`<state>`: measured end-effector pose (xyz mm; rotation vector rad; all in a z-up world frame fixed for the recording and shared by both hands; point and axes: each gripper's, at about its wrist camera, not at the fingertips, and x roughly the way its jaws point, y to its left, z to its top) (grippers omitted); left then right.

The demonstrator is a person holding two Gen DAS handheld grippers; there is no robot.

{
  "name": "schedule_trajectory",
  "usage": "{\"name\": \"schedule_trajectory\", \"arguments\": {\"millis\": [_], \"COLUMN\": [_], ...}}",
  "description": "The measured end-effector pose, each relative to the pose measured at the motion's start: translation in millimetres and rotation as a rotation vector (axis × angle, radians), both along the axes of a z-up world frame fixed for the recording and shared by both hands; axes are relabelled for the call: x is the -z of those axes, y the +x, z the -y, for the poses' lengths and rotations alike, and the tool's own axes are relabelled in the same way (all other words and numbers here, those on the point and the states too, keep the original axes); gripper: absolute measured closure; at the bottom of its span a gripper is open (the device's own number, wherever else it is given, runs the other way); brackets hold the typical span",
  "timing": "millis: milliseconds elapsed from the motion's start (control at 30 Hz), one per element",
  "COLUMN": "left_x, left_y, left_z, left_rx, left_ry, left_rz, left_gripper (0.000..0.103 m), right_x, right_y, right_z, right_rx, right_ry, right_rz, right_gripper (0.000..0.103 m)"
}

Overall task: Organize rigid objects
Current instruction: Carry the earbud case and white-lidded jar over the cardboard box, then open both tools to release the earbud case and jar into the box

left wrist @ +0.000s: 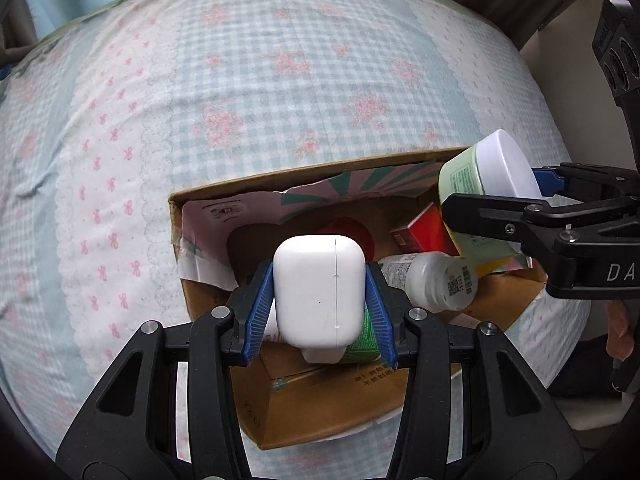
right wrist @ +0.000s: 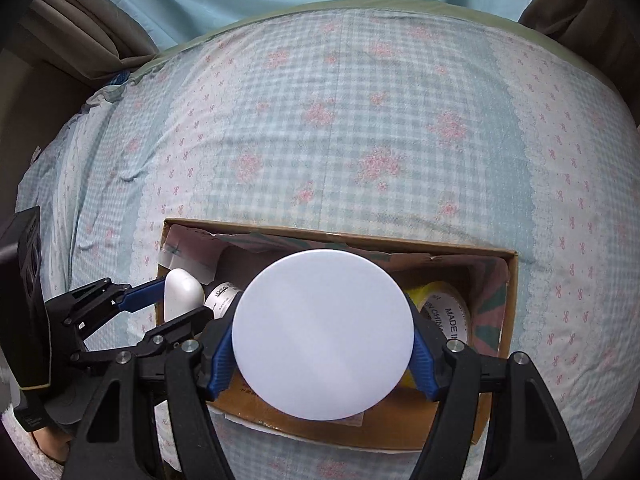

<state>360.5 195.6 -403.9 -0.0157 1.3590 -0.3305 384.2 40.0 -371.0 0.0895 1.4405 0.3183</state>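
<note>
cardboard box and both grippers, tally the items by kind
Held in grippers:
white earbud case: 1
green jar with white lid: 1
In the cardboard box:
white bottles: 2
red box: 1
red lid: 1
tape roll: 1
Total: 7

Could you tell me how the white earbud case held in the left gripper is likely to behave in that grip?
The earbud case looks like hard, glossy plastic, so it should stay stiff but could slip. Its rounded corners give the left gripper little flat surface, so it may twist. It seems small and probably light, so dropping it into the cardboard box appears low-risk.
</note>
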Motion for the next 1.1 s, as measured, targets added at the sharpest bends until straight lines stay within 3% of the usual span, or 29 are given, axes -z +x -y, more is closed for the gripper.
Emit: {"name": "schedule_trajectory", "arguments": {"millis": [167, 400, 467, 500, 600, 700, 767, 1100], "left_x": [18, 23, 20, 18, 12, 4, -5, -49], "left_y": [12, 22, 20, 18, 10, 2, -4, -25], "left_z": [2, 4, 3, 2, -1, -4, -5, -11], "left_rx": [-0.019, 0.0, -0.008, -0.015, -0.029, -0.029, -0.028, -0.063], "left_ry": [-0.003, 0.013, -0.01, -0.012, -0.024, -0.016, -0.014, -0.009], "left_rz": [-0.017, -0.021, -0.039, -0.045, -0.038, -0.026, -0.012, 0.045], "left_gripper": [0.062, 0.061, 0.04, 0.001, 0.0, 0.0, 0.0, 0.0], "right_x": [38, 56, 56, 55, 44, 31, 20, -11], "right_y": [14, 16, 14, 13, 7, 1, -5, -33], "right_z": [-6, -3, 4, 9, 24, 32, 35, 43], "right_rx": [-0.005, 0.012, 0.06, 0.09, 0.158, 0.176, 0.194, 0.225], "right_ry": [0.054, 0.094, 0.1, 0.109, 0.139, 0.146, 0.094, 0.115], "right_rz": [-0.101, -0.143, -0.161, -0.166, -0.135, -0.118, -0.086, -0.048], "right_gripper": [0.037, 0.037, 0.035, 0.028, 0.005, 0.0, 0.0, 0.0]}}
